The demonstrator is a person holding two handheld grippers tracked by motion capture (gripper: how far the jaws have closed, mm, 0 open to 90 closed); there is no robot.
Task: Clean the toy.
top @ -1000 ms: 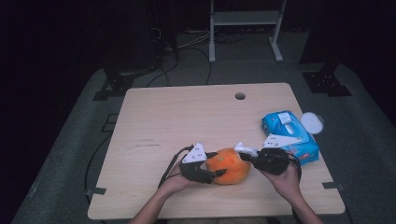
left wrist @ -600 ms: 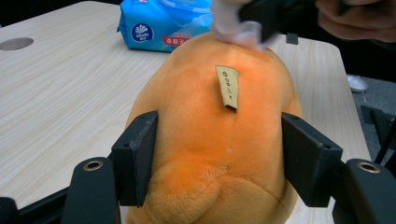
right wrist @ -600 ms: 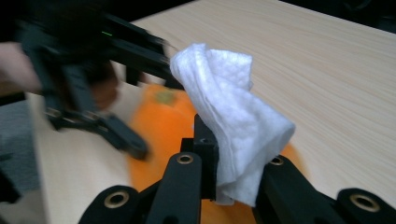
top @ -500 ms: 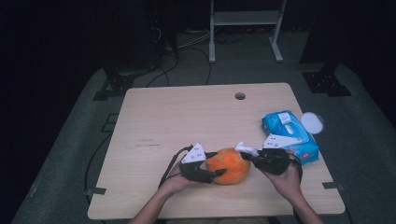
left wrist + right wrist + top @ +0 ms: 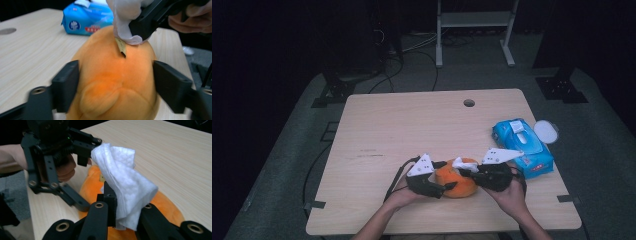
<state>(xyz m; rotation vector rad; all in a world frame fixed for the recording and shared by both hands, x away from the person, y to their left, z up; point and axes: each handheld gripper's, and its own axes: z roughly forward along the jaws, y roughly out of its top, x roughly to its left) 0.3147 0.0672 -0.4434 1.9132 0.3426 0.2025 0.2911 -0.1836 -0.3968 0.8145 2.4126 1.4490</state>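
An orange plush toy [image 5: 460, 185] lies near the table's front edge. My left gripper [image 5: 446, 175] reaches in from its left side. In the left gripper view its jaws [image 5: 116, 85] flank the plush toy [image 5: 112, 75]; they have just been opening and stand open with the toy between them. My right gripper [image 5: 460, 171] comes from the right, shut on a crumpled white wipe [image 5: 458, 162]. The wipe [image 5: 122, 175] hangs from that gripper [image 5: 125, 202] and rests on top of the toy [image 5: 165, 205], near a small tag [image 5: 121, 46].
A blue pack of wipes [image 5: 522, 147] lies to the right of the hands, with a round white lid [image 5: 546, 131] beside it. The wooden table [image 5: 412, 130] has a cable hole [image 5: 469, 103] at the back. A metal stand [image 5: 472, 30] rises behind the table.
The left gripper's jaws stand a little wider around the plush toy than before. Both hands and the wipe keep their places.
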